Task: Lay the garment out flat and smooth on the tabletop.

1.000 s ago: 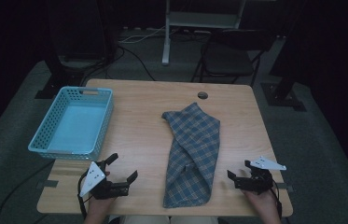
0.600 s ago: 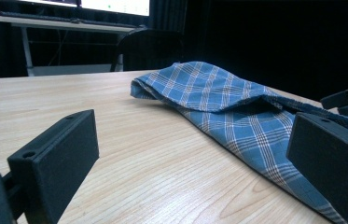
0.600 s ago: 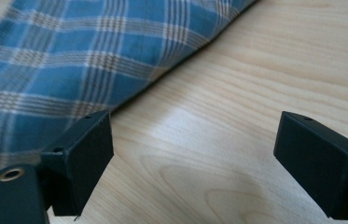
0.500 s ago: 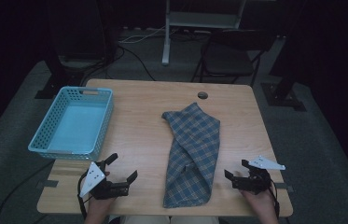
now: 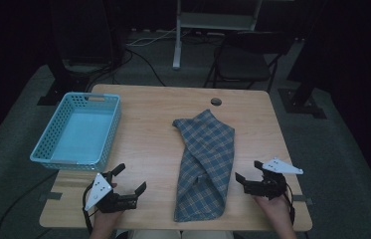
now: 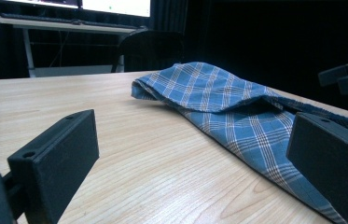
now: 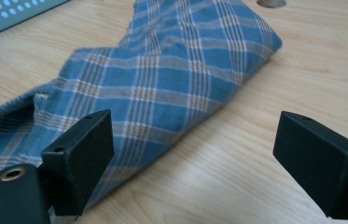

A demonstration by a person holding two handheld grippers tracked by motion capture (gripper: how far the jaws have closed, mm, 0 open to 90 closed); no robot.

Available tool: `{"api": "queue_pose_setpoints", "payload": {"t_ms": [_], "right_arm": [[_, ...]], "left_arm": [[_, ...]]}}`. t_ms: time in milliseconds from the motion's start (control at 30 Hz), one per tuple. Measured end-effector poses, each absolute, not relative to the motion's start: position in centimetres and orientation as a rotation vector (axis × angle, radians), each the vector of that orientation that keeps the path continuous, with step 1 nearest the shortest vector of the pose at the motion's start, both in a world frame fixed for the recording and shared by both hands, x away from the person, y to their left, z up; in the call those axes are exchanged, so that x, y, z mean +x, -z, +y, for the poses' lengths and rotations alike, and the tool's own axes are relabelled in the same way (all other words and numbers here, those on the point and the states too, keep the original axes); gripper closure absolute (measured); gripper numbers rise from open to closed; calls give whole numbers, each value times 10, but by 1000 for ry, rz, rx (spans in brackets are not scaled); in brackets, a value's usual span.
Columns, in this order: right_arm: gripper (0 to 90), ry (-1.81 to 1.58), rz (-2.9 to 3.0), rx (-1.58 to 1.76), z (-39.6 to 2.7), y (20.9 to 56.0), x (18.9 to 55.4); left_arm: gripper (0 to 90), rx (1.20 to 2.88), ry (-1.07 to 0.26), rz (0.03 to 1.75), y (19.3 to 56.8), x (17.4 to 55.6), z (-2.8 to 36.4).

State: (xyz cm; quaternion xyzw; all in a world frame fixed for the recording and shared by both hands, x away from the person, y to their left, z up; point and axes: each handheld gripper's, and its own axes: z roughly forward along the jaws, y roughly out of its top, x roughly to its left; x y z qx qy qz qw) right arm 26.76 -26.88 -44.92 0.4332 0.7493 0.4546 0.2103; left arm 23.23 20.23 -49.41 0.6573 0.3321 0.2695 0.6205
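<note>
A blue plaid cloth (image 5: 205,162) lies loosely folded on the wooden table (image 5: 148,129), running from the middle to the front edge. My left gripper (image 5: 132,178) rests open on the table to the cloth's left, apart from it. In the left gripper view the cloth (image 6: 218,98) lies ahead and to the right, beyond the open gripper (image 6: 192,163). My right gripper (image 5: 247,170) is open just right of the cloth's lower part. In the right gripper view the gripper (image 7: 202,154) frames the cloth's (image 7: 171,79) folded edge, with nothing between its jaws.
A light blue plastic basket (image 5: 53,160) with nothing in it stands at the table's left side; its wall (image 7: 3,14) appears in the right gripper view. A round cable hole (image 5: 216,101) sits near the far edge. A dark chair (image 5: 245,55) stands behind the table.
My right gripper has edged slightly left toward the cloth. The left gripper and the cloth have stayed still.
</note>
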Motion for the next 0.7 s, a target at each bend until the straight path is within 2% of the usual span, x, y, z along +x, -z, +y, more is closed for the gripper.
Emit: {"api": "queue_pose_setpoints", "payload": {"t_ms": [367,700], "right_arm": [[117,-1289,2073,1122,-243,421,289],[133,-1269,2142,1013,-199,406,317]], "left_arm": [[30,1508,-617,768,494,232,203],[30,1503,-618,766,494,232,203]]}}
